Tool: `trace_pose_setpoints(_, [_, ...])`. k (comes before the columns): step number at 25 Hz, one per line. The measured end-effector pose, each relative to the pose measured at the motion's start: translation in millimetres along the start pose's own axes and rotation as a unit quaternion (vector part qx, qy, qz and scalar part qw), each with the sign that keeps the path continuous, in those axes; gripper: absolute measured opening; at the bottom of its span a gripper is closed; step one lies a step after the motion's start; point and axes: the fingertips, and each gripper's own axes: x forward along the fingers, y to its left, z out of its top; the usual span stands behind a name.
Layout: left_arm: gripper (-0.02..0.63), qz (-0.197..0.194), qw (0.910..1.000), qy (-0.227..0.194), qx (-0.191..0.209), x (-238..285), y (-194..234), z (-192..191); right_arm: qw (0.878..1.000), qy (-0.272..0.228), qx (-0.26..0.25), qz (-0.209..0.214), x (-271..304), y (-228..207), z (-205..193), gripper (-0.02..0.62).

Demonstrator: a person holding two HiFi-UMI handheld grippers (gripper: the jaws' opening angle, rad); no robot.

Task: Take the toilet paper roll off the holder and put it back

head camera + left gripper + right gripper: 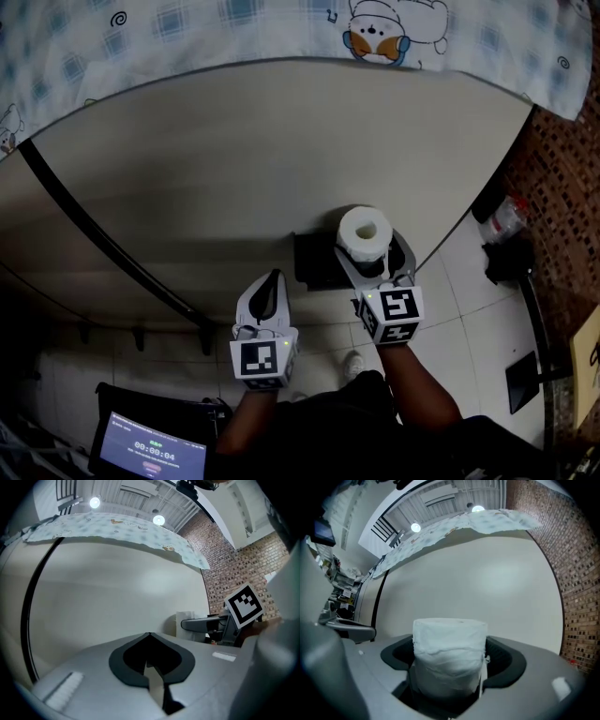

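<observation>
While the left hand-held gripper (274,278) hangs shut and empty nearest the person, off to the left of the roll, the right hand-held gripper (372,258) just ahead has its wide-set jaws pressed against the sides of the toilet paper roll (365,232). The roll stands upright, hollow core facing up, at the black holder (314,261) against the cream wall (281,159) beyond. The lift therefore looks to run straight up along that axis.

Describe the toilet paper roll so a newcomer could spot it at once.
Find the big beige wall filling the head view; low against it, right of centre, is a dark holder. Just right of that stands the roll, between the right gripper's jaws. It is the only white cylinder with a hollow core here.
</observation>
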Motion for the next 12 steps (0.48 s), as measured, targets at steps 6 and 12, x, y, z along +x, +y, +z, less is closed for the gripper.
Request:
trace_pose_setpoints(6, [0.017,0.008,0.9994,0.03,0.018,3,1,-20,1.0,-0.023,0.002,0.009,-5,2,15,0.433])
trace_pose_setpoints(12, [0.017,0.01,0.9963,0.08,0.029,7,1,-62,0.999,-0.036,0.002,0.005,-18,-2,28,0.433])
